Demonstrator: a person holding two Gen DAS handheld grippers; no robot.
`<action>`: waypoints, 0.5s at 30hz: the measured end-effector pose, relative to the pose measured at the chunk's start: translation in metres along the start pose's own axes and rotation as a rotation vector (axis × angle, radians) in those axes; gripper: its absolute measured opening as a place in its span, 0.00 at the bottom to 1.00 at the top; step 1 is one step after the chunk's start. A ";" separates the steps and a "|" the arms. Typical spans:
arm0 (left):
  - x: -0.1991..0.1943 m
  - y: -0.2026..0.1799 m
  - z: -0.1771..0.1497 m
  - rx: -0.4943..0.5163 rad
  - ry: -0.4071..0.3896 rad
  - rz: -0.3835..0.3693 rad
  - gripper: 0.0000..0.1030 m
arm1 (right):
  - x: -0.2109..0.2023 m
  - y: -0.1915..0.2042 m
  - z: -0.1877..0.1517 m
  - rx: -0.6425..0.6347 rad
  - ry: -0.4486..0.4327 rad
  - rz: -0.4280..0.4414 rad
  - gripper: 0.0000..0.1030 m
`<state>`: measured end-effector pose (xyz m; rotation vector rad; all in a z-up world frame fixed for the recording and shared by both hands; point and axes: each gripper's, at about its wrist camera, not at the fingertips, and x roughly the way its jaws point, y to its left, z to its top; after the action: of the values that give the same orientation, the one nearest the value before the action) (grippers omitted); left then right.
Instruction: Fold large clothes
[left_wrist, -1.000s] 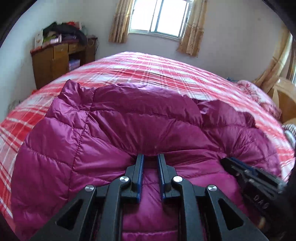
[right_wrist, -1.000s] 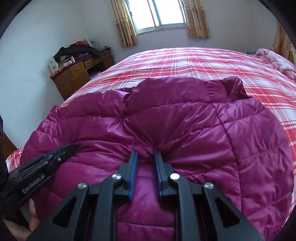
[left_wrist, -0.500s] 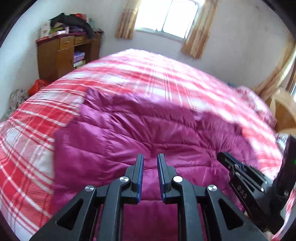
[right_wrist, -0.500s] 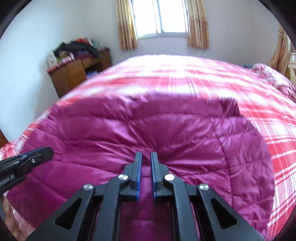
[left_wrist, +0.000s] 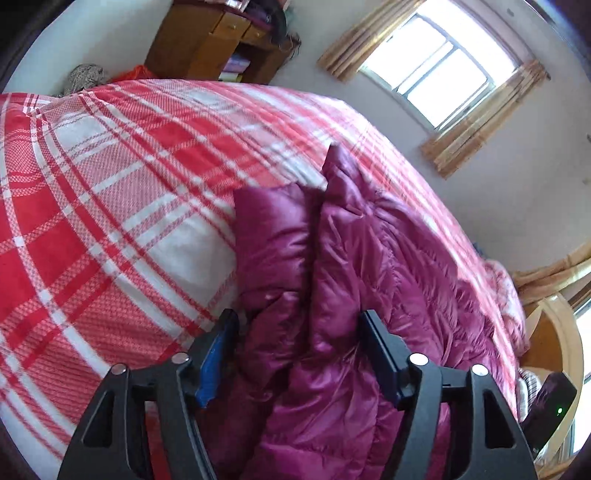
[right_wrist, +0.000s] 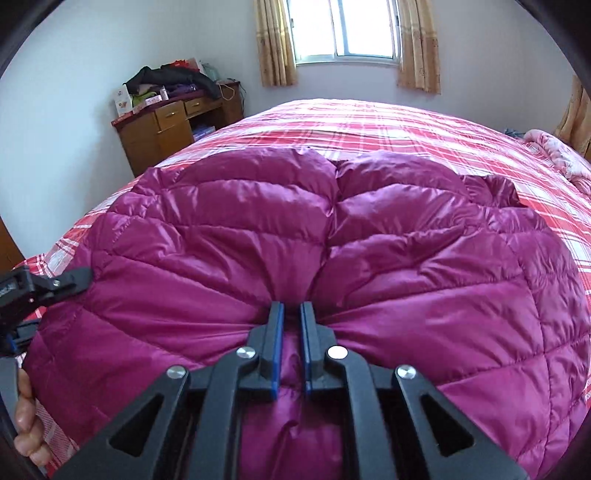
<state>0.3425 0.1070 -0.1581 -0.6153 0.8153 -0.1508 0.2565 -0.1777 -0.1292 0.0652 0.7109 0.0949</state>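
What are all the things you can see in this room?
puffy jacket: one, magenta, spread on the bed
bedspread: one, red and white plaid, covering the bed
window: one, bright, far wall, tan curtains either side
wooden desk: one, brown, left corner, clothes and boxes piled on top
pink blanket: one, far right edge of bed
left gripper: one, black, jaws opening, jacket fold between them
right gripper: one, black, shut on jacket
hand: one, lower left, holding the left gripper's handle
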 end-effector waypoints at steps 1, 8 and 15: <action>0.002 -0.002 0.000 0.005 0.003 -0.022 0.80 | 0.000 0.000 0.000 0.001 0.001 0.002 0.11; 0.010 -0.016 -0.011 -0.027 0.072 -0.173 0.61 | 0.004 -0.007 -0.001 0.028 0.005 0.040 0.10; 0.007 -0.034 -0.011 -0.019 0.021 -0.245 0.17 | 0.012 -0.032 0.000 0.150 0.039 0.163 0.09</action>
<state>0.3431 0.0718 -0.1494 -0.7321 0.7606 -0.3739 0.2679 -0.2082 -0.1403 0.2655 0.7504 0.1998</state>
